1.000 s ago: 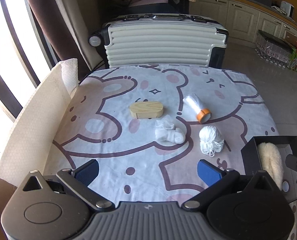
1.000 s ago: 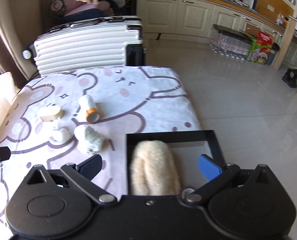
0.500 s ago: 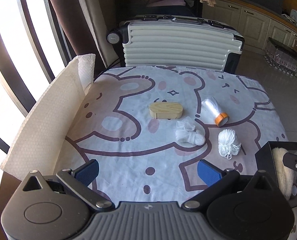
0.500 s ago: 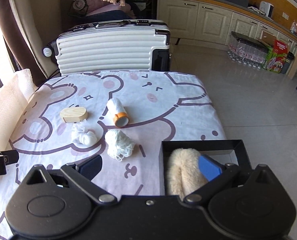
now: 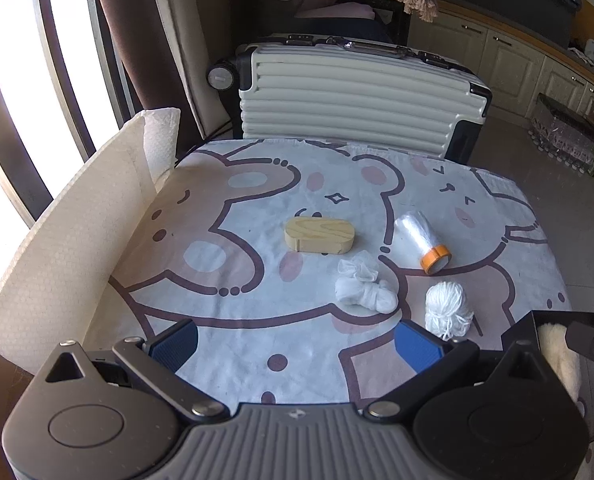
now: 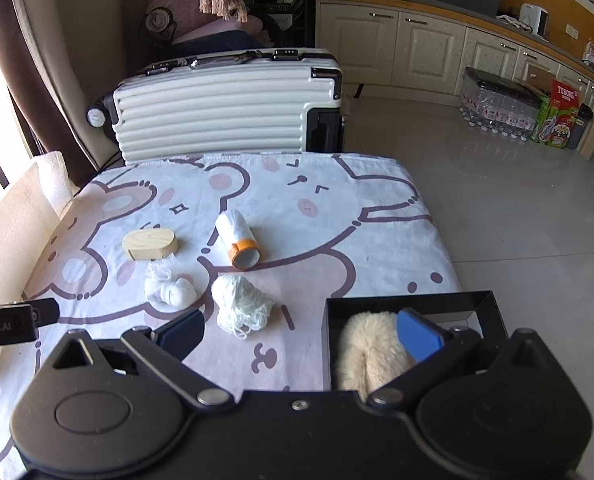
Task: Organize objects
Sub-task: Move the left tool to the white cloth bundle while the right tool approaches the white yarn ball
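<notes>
Left gripper [image 5: 297, 346]: jaws wide apart, nothing held. Right gripper [image 6: 301, 334]: likewise spread, empty. Fluffy cream pad [image 6: 371, 354] sits inside black box [image 6: 409, 299]. On the bear-print cloth [image 6: 337, 208] lie wooden block [image 6: 149, 243], orange-capped roll [image 6: 239, 238], knotted white cloth [image 6: 171, 288] and yarn ball [image 6: 241, 302].

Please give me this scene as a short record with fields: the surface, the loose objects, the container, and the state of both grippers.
surface: table with bear-print cloth
loose objects: wooden oval block; clear roll with orange cap; knotted white cloth; white yarn ball
container: black box, at the table's right edge
in container: cream fluffy item
left gripper: open, empty
right gripper: open, empty
</notes>
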Demonstrator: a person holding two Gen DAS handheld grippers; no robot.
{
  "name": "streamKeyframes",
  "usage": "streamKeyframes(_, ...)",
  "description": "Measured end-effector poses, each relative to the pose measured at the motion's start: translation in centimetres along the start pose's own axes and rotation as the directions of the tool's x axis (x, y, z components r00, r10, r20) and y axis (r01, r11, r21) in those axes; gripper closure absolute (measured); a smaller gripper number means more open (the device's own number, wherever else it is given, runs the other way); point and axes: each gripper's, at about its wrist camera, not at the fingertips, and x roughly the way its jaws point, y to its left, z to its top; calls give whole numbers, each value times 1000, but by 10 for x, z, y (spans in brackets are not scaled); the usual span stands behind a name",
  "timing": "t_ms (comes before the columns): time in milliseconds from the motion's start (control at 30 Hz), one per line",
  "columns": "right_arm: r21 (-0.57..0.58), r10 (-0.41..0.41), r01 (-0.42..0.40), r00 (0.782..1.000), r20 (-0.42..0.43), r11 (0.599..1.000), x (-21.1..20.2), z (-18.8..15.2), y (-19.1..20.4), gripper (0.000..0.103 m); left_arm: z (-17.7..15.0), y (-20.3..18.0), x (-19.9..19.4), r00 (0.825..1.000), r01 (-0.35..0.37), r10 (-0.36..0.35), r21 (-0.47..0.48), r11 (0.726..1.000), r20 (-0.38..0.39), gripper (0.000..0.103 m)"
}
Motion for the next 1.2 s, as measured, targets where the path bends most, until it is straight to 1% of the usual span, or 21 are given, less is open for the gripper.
streamKeyframes(100, -1, 6, -6, 1000, 17, 1000, 6, 2, 0, 0, 3, 1, 7, 1000, -1, 1, -28, 1000, 12, 0)
streamKeyframes(267, -9, 24, -24, 1000, 20, 1000, 24, 4, 4, 0, 10, 6, 18, 999, -6, 9, -70, 998, 35, 1)
streamKeyframes(400, -32, 29, -28, 999, 20, 999, 42, 6, 12, 0, 15, 11, 28, 999, 9, -3, -108, 994, 54, 4)
streamKeyframes(533, -61, 42, -42, 999, 5, 997, 60, 9, 20, 0, 20, 13, 43, 999, 29, -22, -151, 988, 49, 6)
streamKeyframes(700, -88, 38, -41, 999, -38, 995, 87, 11, 26, 1, 26, 12, 66, 999, 38, -34, -173, 984, 24, 11)
streamKeyframes(767, -84, 50, -55, 997, -59, 995, 98, 12, 27, 7, 28, 12, 74, 999, 46, -45, -188, 981, 7, 13)
streamKeyframes(867, -73, 72, -79, 993, -89, 994, 113, 12, 29, 10, 29, 12, 87, 998, 60, -66, -218, 974, -18, 15)
streamKeyframes(1000, -87, 93, -103, 989, -111, 991, 128, 11, 36, 13, 29, 11, 103, 994, 81, -96, -265, 961, -44, 17)
streamKeyframes(1067, -99, 99, -112, 987, -124, 989, 136, 11, 39, 17, 28, 12, 111, 992, 89, -112, -294, 952, -61, 17)
streamKeyframes(1200, -130, 110, -131, 982, -152, 983, 148, 8, 44, 23, 27, 12, 126, 982, 108, -157, -369, 923, -103, 18)
